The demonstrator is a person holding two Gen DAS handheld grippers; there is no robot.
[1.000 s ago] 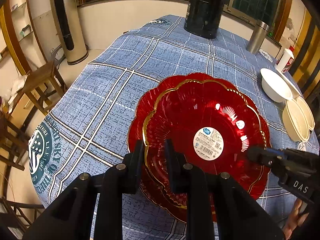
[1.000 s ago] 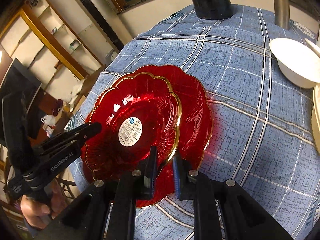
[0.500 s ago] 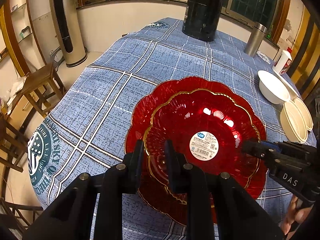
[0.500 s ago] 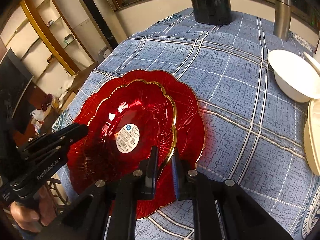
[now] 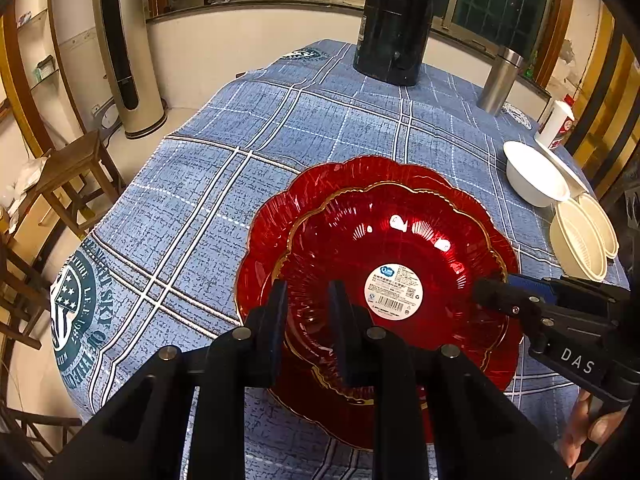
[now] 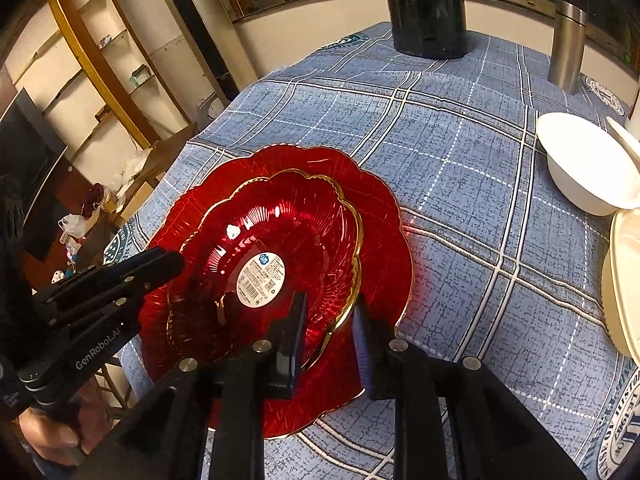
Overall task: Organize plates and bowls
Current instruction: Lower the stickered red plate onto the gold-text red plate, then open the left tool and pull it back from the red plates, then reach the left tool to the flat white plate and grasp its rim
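A smaller red scalloped plate (image 5: 400,248) with a gold rim and a white barcode label at its centre is nested inside a larger red scalloped plate (image 5: 276,220). Both are seated on the near part of the surface (image 5: 280,128), which is covered by a blue plaid cloth.

The near-left rim of the smaller plate is straddled by the left gripper (image 5: 308,300), one finger outside the rim and one inside. The gap is narrow, but whether the pads press on the rim cannot be told from either view.

The right gripper (image 6: 330,316) is placed at the near-right rim of the same plate. Its jaws have just been opening; the gold rim is seen between them with clear space on either side, so the plate is not clamped there.

Part of a hand (image 5: 588,432) is seen on the right gripper's handle in the left wrist view.

To the right of the plates, a white bowl (image 6: 584,164) is noted, well apart from them, and cream-coloured dishes (image 5: 580,236) are stacked just beside it. At the far edge of the surface a dark canister (image 5: 394,30) and a steel flask (image 5: 500,80) stand upright. A wooden stool (image 5: 76,176) and a tall floor-standing unit (image 5: 124,48) are observed beyond the left edge.
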